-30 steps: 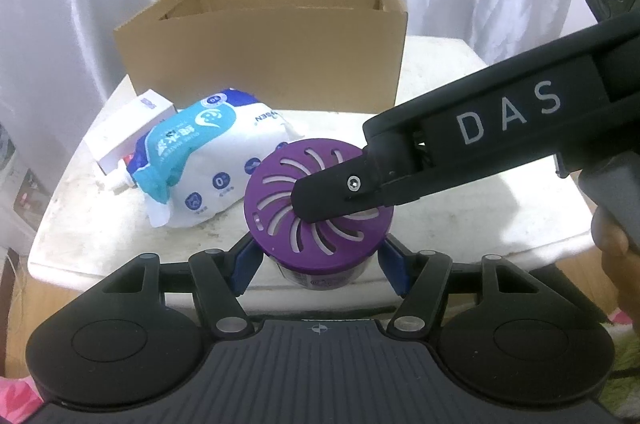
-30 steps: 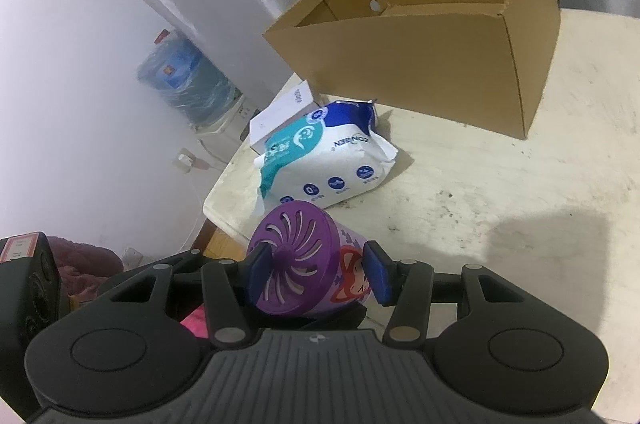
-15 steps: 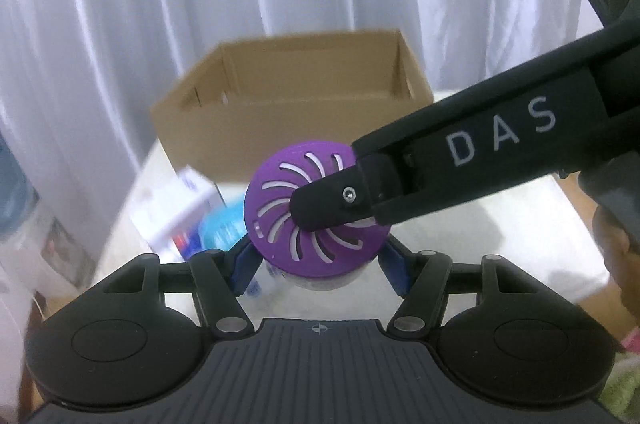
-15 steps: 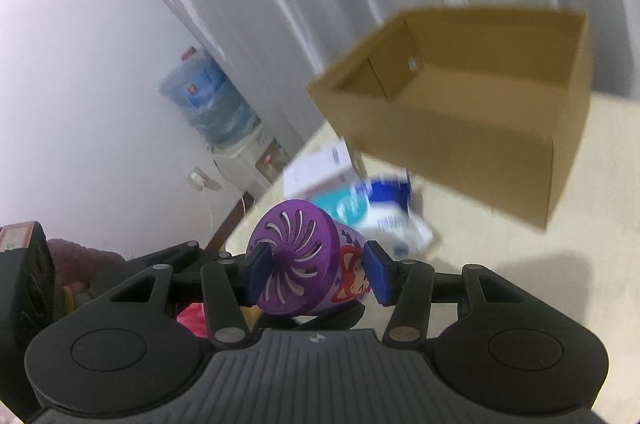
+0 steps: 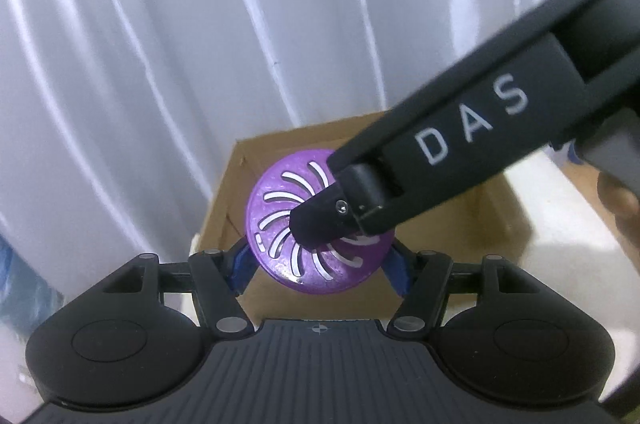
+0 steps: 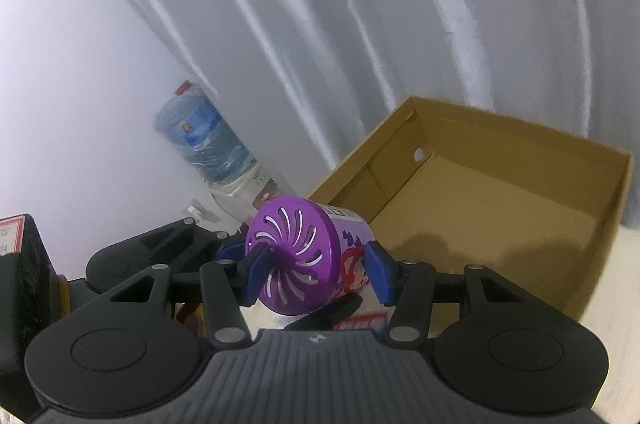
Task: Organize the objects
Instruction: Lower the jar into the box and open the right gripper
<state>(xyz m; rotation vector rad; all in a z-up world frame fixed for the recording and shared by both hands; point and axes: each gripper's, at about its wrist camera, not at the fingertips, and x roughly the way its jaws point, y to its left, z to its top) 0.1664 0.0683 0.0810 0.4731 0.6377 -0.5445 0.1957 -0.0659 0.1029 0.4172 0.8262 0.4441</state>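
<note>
A small jar with a purple slotted lid [image 5: 280,208] hangs in the air, held by both grippers at once. My left gripper [image 5: 318,268] is shut on its sides, blue pads against the body below the lid. One finger of my right gripper [image 5: 440,152] crosses from the upper right and presses on the lid's centre. In the right wrist view the jar [image 6: 292,236] lies sideways between the pads of my right gripper [image 6: 316,274], one pad on the lid and one on the base. The open brown cardboard box [image 6: 500,204] sits just beyond and below, its inside bare where visible.
White curtains fill the background. A water dispenser with a blue bottle [image 6: 204,140] stands by the wall at left. The pale table top [image 5: 560,224] shows to the right of the box [image 5: 492,220]. A person's hand [image 5: 616,200] is at the right edge.
Both grippers have risen with the jar and carried it toward the box. The wipes pack and white carton have dropped out of view, and the box interior now shows.
</note>
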